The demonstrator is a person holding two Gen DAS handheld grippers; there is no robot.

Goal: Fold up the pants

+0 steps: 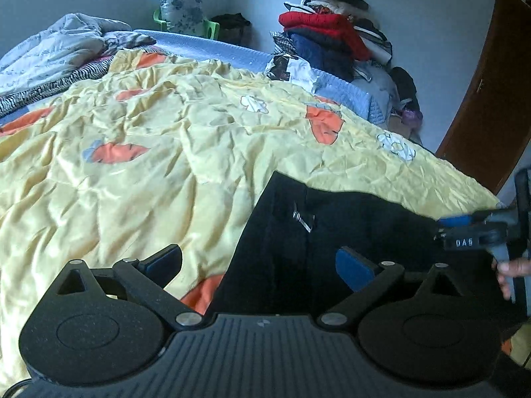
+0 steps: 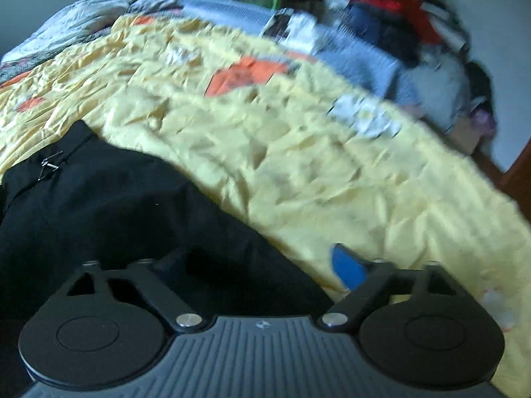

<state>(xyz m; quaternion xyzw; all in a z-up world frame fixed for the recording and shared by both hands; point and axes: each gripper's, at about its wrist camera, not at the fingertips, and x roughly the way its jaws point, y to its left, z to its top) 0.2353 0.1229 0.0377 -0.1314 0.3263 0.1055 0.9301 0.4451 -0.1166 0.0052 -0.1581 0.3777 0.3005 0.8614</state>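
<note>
Black pants (image 1: 348,232) lie on the yellow quilt (image 1: 149,152), at 5 o'clock. Your left gripper (image 1: 259,265) and right gripper (image 2: 259,265) both have jaws open, gripping nothing.

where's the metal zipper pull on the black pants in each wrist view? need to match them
Left wrist: the zipper pull sits just right of centre, on the black pants, above the left gripper's fingers.
Right wrist: the zipper pull is at the far left, mid-height, on the pants' upper edge.
Shared landmark: the red garment in the clothes pile, upper right in both.
</note>
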